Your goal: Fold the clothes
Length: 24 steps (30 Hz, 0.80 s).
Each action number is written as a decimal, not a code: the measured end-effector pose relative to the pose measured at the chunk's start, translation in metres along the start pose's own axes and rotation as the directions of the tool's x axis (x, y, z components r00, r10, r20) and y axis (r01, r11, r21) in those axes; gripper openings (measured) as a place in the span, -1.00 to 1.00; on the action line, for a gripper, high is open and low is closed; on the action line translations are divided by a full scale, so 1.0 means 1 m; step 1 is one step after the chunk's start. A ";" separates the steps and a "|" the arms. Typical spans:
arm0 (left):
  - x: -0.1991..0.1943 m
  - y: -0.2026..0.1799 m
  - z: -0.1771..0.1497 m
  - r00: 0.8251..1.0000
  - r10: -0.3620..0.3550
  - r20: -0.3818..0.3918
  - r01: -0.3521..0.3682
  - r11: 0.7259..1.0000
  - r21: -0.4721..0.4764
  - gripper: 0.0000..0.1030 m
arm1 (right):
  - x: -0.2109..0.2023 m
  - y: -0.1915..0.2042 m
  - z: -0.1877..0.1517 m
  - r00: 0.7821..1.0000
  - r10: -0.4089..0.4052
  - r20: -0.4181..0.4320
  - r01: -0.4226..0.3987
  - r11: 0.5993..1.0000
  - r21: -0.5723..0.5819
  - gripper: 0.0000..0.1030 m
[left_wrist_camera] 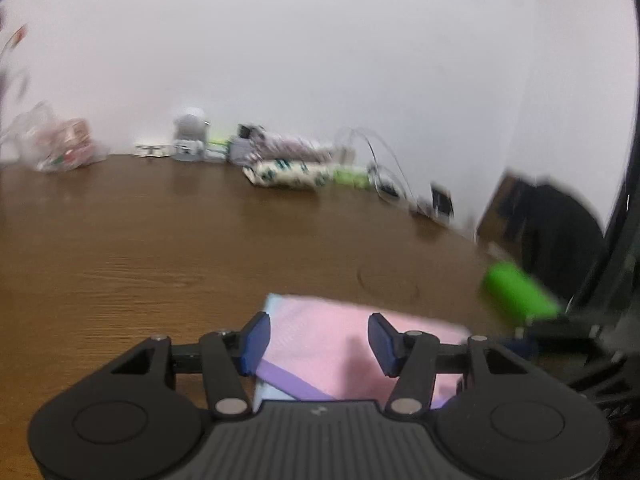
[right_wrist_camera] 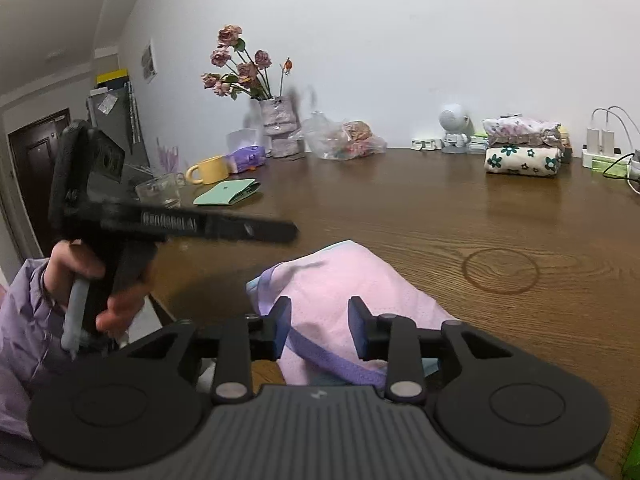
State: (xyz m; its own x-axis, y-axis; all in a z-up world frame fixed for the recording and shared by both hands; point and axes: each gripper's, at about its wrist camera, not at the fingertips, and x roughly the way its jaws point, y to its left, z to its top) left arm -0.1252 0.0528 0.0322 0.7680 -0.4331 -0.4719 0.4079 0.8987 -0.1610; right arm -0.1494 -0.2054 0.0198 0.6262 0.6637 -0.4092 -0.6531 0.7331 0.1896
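1. Left wrist view: the left gripper is hovering with its blue pads spread apart over the folded pink mesh garment with purple trim, which is lying on the brown wood-grain table near its front edge. The pads are pressing on nothing; the cloth is lying free beneath them. The picture is blurred, so finer creases cannot be read.

2. Right wrist view: the right gripper is standing partly open above the same garment, its jaws clear of the fabric. A hand in a lilac sleeve is gripping the other tool at left.

3. Judgement: the fold looks just released. To finish cleanly, both tools should be lifting straight away without snagging the mesh, then the bundle could be joining the stacked floral clothes by the wall.
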 end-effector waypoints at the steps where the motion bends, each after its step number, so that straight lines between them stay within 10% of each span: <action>1: 0.004 -0.004 -0.004 1.000 0.008 -0.012 -0.007 1.000 0.014 0.01 | 0.002 0.004 -0.002 1.000 -0.008 -0.010 0.008 1.000 -0.022 -0.30; 12: -0.012 -0.005 -0.021 0.999 0.038 0.006 -0.038 0.999 0.004 0.11 | 0.004 0.014 -0.011 0.988 -0.152 -0.041 0.146 0.982 -0.119 -0.15; 16: -0.008 0.013 -0.012 0.989 0.148 -0.008 -0.148 0.987 -0.056 0.37 | -0.006 -0.007 0.001 0.980 -0.201 -0.007 0.201 0.978 0.054 0.30; 20: 0.005 0.016 -0.012 0.995 0.090 -0.053 -0.094 0.992 -0.078 0.37 | 0.002 -0.028 0.000 0.955 -0.291 -0.047 0.292 0.913 0.286 0.42; 24: 0.005 0.006 -0.019 0.995 0.016 -0.095 -0.020 0.999 -0.040 -0.07 | 0.016 -0.006 -0.007 0.964 -0.254 -0.078 0.264 0.943 0.201 0.36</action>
State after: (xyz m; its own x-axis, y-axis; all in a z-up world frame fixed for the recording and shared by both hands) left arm -0.1279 0.0571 0.0122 0.7241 -0.4100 -0.5546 0.3724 0.9093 -0.1859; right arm -0.1383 -0.2003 0.0061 0.7360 0.4423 -0.5124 -0.3650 0.8968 0.2498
